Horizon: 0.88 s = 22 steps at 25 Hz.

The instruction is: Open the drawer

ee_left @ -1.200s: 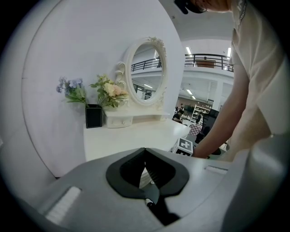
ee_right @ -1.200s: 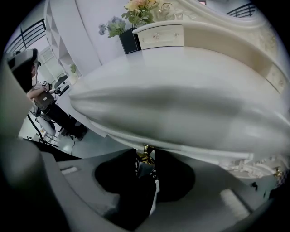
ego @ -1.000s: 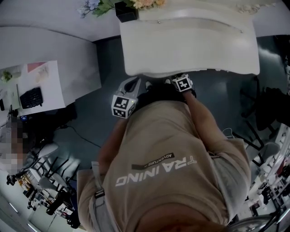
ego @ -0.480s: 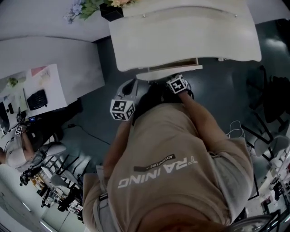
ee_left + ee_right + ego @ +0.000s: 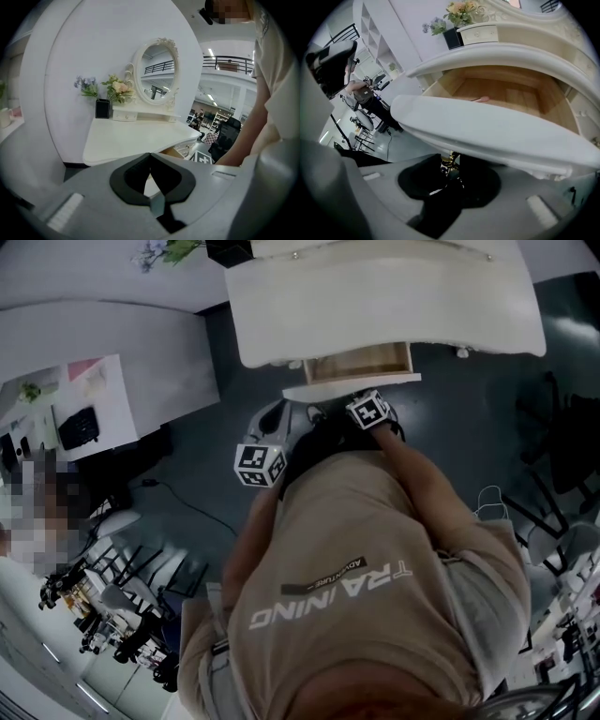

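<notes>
- Got the drawer [image 5: 506,93] sticking a good way out from under the white vanity top [image 5: 394,306], with bare pale wood showing inside and a curved white front.
- Spotting one small pinkish bit [image 5: 480,99] on the wood floor near the front, no idea what.
- Seeing a little brass knob [image 5: 449,160] poking out at the middle of that front.
- Pinching that knob with the right gripper [image 5: 449,165], dark pads on either side of it, jaws propped slightly apart by the knob and holding nothing else.
- In the head view, finding that gripper just below the drawer front, pretty much against it.
- Keeping the left gripper [image 5: 150,157] off to the left, clear of the drawer and aimed across the vanity top, jaw tips closed together with nothing between them.
- Further back on the vanity, looking at an oval mirror [image 5: 155,70] in a frilly white frame, with a tiny drawer box [image 5: 125,114] right under it.
- Also seeing flowers [image 5: 117,87] in a black pot [image 5: 102,108] just left of that box.
- Getting a beige shirt [image 5: 366,587] across most of the lower head view, with dark floor [image 5: 206,493] around it.
- Off to the left, beside the vanity, spotting a pale desk [image 5: 159,371] with what looks like a dark keyboard [image 5: 77,427] on it.
</notes>
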{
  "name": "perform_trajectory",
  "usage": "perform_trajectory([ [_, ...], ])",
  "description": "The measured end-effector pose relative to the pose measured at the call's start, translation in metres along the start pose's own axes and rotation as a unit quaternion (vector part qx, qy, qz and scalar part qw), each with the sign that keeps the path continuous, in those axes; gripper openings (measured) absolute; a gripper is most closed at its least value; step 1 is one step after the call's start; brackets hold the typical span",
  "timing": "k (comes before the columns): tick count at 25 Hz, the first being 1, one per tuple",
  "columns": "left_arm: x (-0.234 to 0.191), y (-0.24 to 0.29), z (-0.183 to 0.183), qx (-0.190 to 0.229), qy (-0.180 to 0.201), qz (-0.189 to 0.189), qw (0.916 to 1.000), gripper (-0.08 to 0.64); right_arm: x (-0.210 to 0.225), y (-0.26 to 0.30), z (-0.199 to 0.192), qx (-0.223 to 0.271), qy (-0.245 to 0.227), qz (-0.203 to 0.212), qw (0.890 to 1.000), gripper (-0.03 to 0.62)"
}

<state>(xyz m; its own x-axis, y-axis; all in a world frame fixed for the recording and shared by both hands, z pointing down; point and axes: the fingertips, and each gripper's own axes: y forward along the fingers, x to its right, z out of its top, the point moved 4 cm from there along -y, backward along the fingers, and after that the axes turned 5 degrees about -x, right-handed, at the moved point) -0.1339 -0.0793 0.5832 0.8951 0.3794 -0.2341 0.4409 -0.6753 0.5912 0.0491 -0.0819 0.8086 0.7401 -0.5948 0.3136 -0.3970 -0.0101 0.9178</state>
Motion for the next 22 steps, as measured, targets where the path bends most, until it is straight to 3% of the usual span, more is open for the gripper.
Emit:
perform_trajectory([
  [7, -0.008, -0.036, -0.025, 0.013, -0.004, -0.004, 0.9999, 0.006, -0.021, 0.000, -0.022, -0.015, 0.007, -0.014, 1.000, 0.129],
  [15, -0.037, -0.095, -0.072, 0.004, 0.009, -0.038, 0.9992, 0.006, -0.059, 0.008, -0.041, -0.020, 0.016, -0.031, 0.999, 0.129],
  [22, -0.034, -0.110, -0.093, -0.004, 0.027, -0.067, 0.9974, 0.006, -0.061, 0.003, -0.058, -0.012, 0.021, -0.065, 0.998, 0.129],
])
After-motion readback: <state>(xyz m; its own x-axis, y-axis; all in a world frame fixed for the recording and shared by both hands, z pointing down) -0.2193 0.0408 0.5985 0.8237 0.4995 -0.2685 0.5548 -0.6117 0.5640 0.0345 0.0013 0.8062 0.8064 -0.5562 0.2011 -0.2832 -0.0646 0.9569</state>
